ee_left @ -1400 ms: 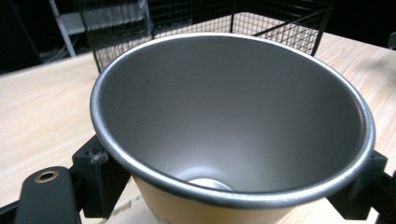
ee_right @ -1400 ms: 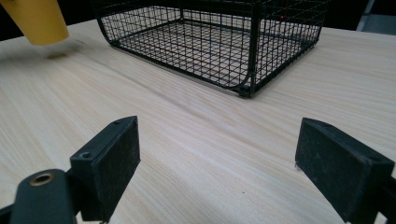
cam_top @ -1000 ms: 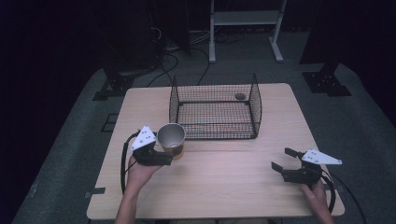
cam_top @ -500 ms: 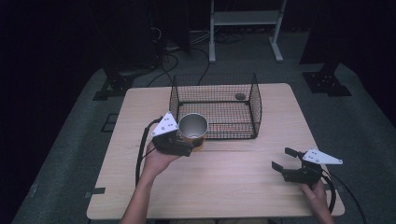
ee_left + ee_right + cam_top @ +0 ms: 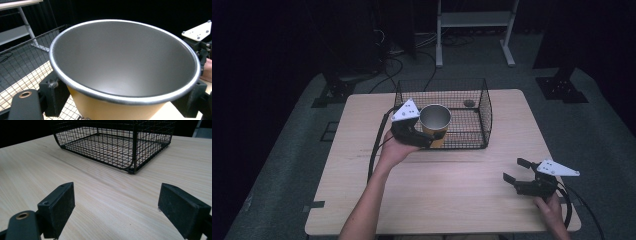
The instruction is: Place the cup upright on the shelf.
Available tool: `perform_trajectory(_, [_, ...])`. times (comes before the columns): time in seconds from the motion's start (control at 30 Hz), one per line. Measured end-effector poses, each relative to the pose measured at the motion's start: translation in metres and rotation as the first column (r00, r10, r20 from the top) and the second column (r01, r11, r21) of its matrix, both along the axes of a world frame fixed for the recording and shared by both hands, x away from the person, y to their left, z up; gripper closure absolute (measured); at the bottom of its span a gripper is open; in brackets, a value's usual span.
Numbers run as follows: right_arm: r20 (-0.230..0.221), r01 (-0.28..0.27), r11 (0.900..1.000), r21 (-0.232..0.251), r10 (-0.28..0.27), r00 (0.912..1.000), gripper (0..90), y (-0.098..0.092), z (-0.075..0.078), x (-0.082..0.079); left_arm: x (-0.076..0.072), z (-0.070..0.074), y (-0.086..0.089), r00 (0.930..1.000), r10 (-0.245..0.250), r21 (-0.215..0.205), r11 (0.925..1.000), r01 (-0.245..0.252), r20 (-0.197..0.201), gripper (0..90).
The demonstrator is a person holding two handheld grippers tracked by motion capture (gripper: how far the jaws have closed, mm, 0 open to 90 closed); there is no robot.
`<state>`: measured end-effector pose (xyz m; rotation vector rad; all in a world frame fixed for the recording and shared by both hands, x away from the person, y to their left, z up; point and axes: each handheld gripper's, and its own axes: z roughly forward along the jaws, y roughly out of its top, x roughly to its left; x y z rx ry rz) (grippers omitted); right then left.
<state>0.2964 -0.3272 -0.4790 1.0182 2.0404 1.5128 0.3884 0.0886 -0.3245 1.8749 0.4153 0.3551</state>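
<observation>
A yellow cup (image 5: 435, 120) with a bare metal inside is held upright above the table, over the near left corner of the black wire basket (image 5: 486, 112). My left gripper (image 5: 431, 138) is shut on the cup's lower wall. In the left gripper view the cup (image 5: 125, 62) sits between the two black pads (image 5: 53, 92). My right gripper (image 5: 517, 171) rests open at the table's near right, with nothing between its jaws. In the right gripper view that gripper (image 5: 120, 207) points across bare wood at the basket (image 5: 135, 145).
A small dark round object (image 5: 469, 103) lies in the basket's far right part. The wooden table (image 5: 462, 195) is bare between the two hands. Cables trail from both grippers. A white stand (image 5: 472, 20) is on the floor behind the table.
My left gripper has carried the cup up and to the right, from the table's left side to the basket's near left corner. The right gripper has stayed in place.
</observation>
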Motion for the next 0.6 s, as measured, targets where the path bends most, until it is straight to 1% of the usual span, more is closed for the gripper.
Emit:
perform_trajectory(0.03, [0.0, 0.0, 1.0, 0.001, 0.0, 1.0, 12.9, 0.0, 0.0, 0.0, 0.003, 0.001, -0.002, 1.0, -0.002, 0.005, 1.0, 0.002, -0.005, 15.2])
perform_trajectory(0.07, [0.0, -0.001, 1.0, 0.002, 0.001, 1.0, 12.9, 0.0, 0.0, 0.0, 0.003, 0.001, -0.002, 1.0, -0.002, 0.005, 1.0, 0.002, -0.005, 15.2])
perform_trajectory(0.1, [0.0, 0.0, 1.0, 0.003, 0.0, 1.0, 12.9, 0.0, 0.0, 0.0, 0.009, 0.002, -0.005, 0.9998, -0.005, 0.006, 1.0, 0.005, -0.018, 15.2])
perform_trajectory(0.13, [0.001, -0.001, 1.0, 0.004, 0.001, 1.0, 12.9, 0.0, 0.0, 0.0, 0.013, 0.002, -0.007, 0.9997, -0.004, 0.011, 0.9999, 0.005, -0.023, 15.1])
perform_trajectory(0.2, [0.002, 0.0, 1.0, 0.007, 0.0, 1.0, 12.9, 0.0, 0.0, 0.0, 0.018, 0.002, -0.012, 0.9995, -0.013, 0.021, 0.9997, 0.014, -0.028, 15.1])
perform_trajectory(0.23, [0.002, 0.0, 1.0, 0.008, 0.0, 1.0, 12.9, -0.001, 0.0, 0.0, 0.018, 0.002, -0.012, 0.9995, -0.013, 0.021, 0.9997, 0.014, -0.028, 15.2])
perform_trajectory(0.3, [0.001, 0.0, 1.0, 0.01, 0.0, 1.0, 12.9, -0.001, 0.0, 0.001, 0.026, 0.005, -0.018, 0.9994, -0.024, 0.044, 0.9987, 0.025, -0.026, 15.2])
perform_trajectory(0.47, [0.003, -0.003, 1.0, 0.011, 0.003, 1.0, 12.9, -0.001, 0.0, 0.001, 0.043, 0.007, -0.025, 0.9983, -0.037, 0.022, 0.999, 0.038, -0.045, 15.2])
perform_trajectory(0.5, [0.003, -0.003, 1.0, 0.011, 0.003, 1.0, 12.9, -0.001, 0.0, 0.001, 0.043, 0.007, -0.025, 0.9983, -0.037, 0.022, 0.999, 0.038, -0.045, 15.2])
perform_trajectory(0.53, [0.002, -0.002, 1.0, 0.015, 0.002, 1.0, 12.9, -0.001, 0.0, 0.001, 0.05, 0.007, -0.029, 0.9982, -0.037, 0.032, 0.9987, 0.038, -0.046, 15.2])
perform_trajectory(0.57, [0.002, -0.003, 1.0, 0.016, 0.003, 1.0, 12.9, -0.002, 0.0, 0.001, 0.053, 0.007, -0.03, 0.998, -0.039, 0.031, 0.9987, 0.04, -0.049, 15.2])
perform_trajectory(0.6, [0.001, -0.004, 1.0, 0.017, 0.004, 1.0, 12.9, -0.002, 0.0, 0.001, 0.053, 0.007, -0.03, 0.998, -0.039, 0.031, 0.9987, 0.04, -0.049, 15.2])
